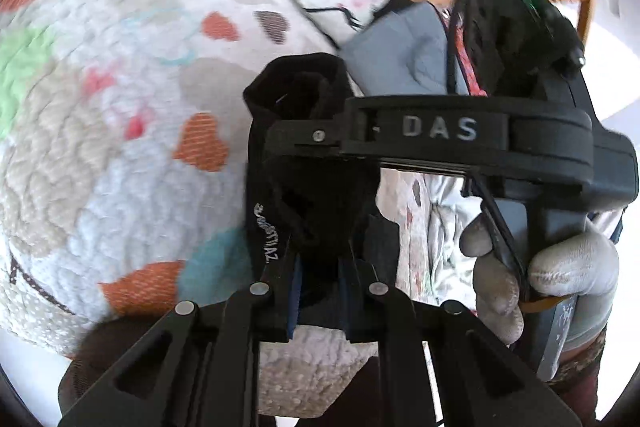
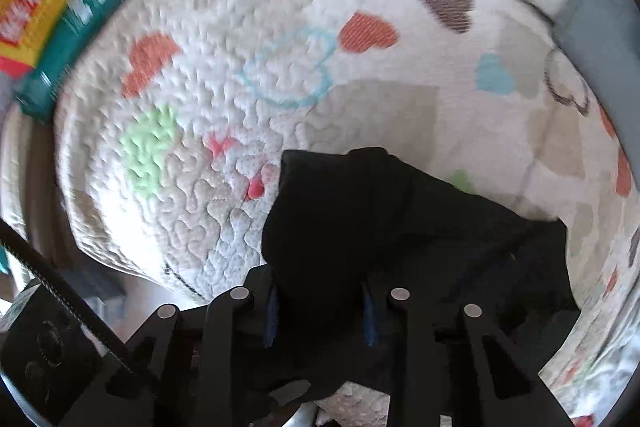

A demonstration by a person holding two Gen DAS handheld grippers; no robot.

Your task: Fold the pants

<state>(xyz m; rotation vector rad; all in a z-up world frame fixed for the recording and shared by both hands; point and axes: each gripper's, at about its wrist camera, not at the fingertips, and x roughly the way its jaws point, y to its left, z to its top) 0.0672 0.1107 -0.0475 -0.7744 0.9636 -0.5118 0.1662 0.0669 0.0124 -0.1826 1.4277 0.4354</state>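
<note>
Item: black pants (image 2: 380, 227) above quilted bedspread (image 2: 240, 27). Left tongs (image 1: 318, 291) and right tongs (image 2: 322, 315) each clench bunched fabric. Risk: thick wad slipping free, spoiling fold.

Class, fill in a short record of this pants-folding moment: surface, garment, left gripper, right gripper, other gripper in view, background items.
surface: quilted bedspread with heart patches
garment: black pants, bunched, lifted off the quilt
left gripper: shut on the black pants
right gripper: black cloth between its blue pads, pressed
other gripper in view: the left wrist view shows it held by a gloved hand
background items: yellow box, teal package, grey pillow
</note>
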